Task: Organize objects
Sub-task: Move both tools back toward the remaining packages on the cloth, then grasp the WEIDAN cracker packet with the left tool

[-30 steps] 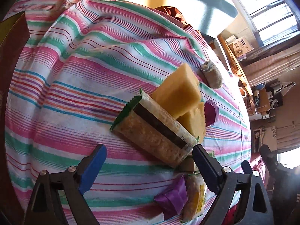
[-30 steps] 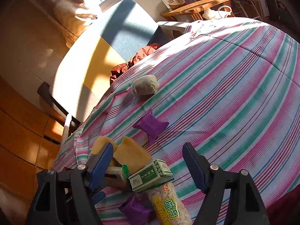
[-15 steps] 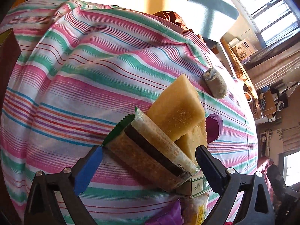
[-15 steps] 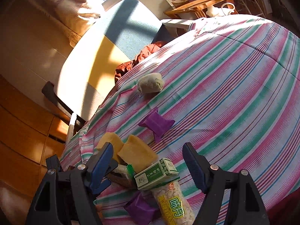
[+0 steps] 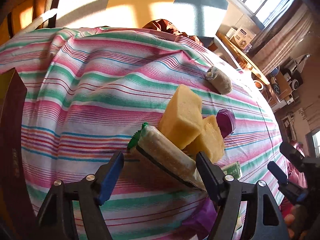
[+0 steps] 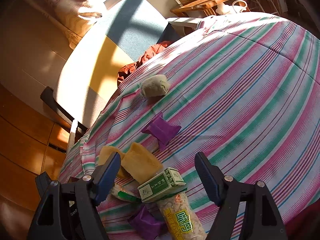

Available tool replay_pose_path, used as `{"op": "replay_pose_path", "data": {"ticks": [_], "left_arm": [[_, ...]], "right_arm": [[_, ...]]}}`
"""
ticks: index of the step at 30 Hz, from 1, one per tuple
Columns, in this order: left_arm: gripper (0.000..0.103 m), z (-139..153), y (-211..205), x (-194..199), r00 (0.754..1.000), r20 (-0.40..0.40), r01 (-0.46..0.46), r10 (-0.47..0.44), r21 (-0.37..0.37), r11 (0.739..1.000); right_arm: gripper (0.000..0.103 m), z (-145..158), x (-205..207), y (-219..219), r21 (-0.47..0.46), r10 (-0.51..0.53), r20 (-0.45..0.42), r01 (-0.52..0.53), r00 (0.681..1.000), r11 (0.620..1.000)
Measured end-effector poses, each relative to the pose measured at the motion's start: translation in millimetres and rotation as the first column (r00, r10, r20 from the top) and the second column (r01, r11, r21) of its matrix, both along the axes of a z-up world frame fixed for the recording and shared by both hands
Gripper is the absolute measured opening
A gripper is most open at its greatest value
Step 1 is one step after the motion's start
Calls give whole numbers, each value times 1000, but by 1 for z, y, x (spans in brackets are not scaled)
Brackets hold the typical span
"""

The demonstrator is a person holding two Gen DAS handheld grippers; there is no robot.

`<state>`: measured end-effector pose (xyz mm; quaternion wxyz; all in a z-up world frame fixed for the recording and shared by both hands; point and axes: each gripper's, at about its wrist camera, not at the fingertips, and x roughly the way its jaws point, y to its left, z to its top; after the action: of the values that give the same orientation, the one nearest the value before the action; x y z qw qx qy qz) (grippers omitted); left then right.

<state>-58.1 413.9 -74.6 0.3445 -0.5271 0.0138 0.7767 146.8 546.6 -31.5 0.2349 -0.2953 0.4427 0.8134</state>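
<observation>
A pile of objects lies on the striped cloth (image 5: 90,92). It holds two yellow sponges (image 5: 183,118) (image 6: 141,164), a green-ended cracker packet (image 5: 168,158), a green box (image 6: 163,185), a snack tube (image 6: 180,216) and a purple sachet (image 6: 147,223). A second purple sachet (image 6: 161,131) and a rolled grey sock (image 6: 154,88) lie apart, farther back. My left gripper (image 5: 160,169) is open, just in front of the cracker packet. My right gripper (image 6: 158,172) is open over the pile, holding nothing.
A dark box edge (image 5: 12,120) stands at the left in the left wrist view. A red-brown cloth (image 6: 148,57) lies at the cloth's far edge. A wooden table (image 6: 210,0) with boxes stands behind, and a dark chair (image 6: 58,108) at the left.
My left gripper has pulled back and tilted, so the pile now sits lower and to the right between its fingers. My right gripper has shifted slightly. Nothing was grasped.
</observation>
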Motion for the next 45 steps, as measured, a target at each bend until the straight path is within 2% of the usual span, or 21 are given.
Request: {"op": "replay_pose_path", "data": {"ticks": [5, 12, 15, 19, 22, 25, 30, 32, 35, 40, 45], "left_arm": [[73, -4, -23, 4, 1000, 12, -5, 5, -34, 999], [75, -16, -51, 10, 988, 136, -65, 67, -19, 998], [78, -17, -49, 11, 976, 197, -96, 96, -14, 995], [80, -15, -32, 12, 970, 207, -121, 126, -37, 992], [83, -18, -15, 9, 972, 193, -124, 136, -74, 989], [83, -18, 1, 9, 983, 133, -112, 126, -112, 987], [82, -22, 19, 15, 1000, 7, -29, 30, -183, 983], [73, -23, 18, 19, 999, -41, 10, -19, -205, 979], [65, -22, 10, 21, 995, -71, 48, -63, -196, 979], [58, -21, 2, 20, 994, -73, 65, -79, -183, 981], [45, -20, -12, 23, 990, -80, 105, -120, -176, 979]], "right_arm": [[78, -1, 1, 1, 2, -13, 13, 13, 1000, 1000], [78, -3, 2, 1, 9, -23, 31, 23, 999, 1000], [78, -2, 1, 0, 12, -23, 37, 23, 999, 1000], [78, -3, 1, 0, 10, -20, 37, 20, 999, 1000], [78, -3, 1, 0, 5, -16, 31, 16, 999, 1000], [78, -3, 1, 0, -2, -11, 25, 11, 1000, 1000], [78, -3, -2, 0, -5, 13, 20, -13, 1000, 1000], [78, -2, -3, -1, -3, 24, 17, -24, 1000, 1000], [78, -1, -6, -3, 3, 39, 22, -39, 999, 999], [78, -2, -7, -5, 9, 41, 37, -42, 998, 999], [76, -3, -10, -6, 3, 64, 27, -64, 998, 998]]}}
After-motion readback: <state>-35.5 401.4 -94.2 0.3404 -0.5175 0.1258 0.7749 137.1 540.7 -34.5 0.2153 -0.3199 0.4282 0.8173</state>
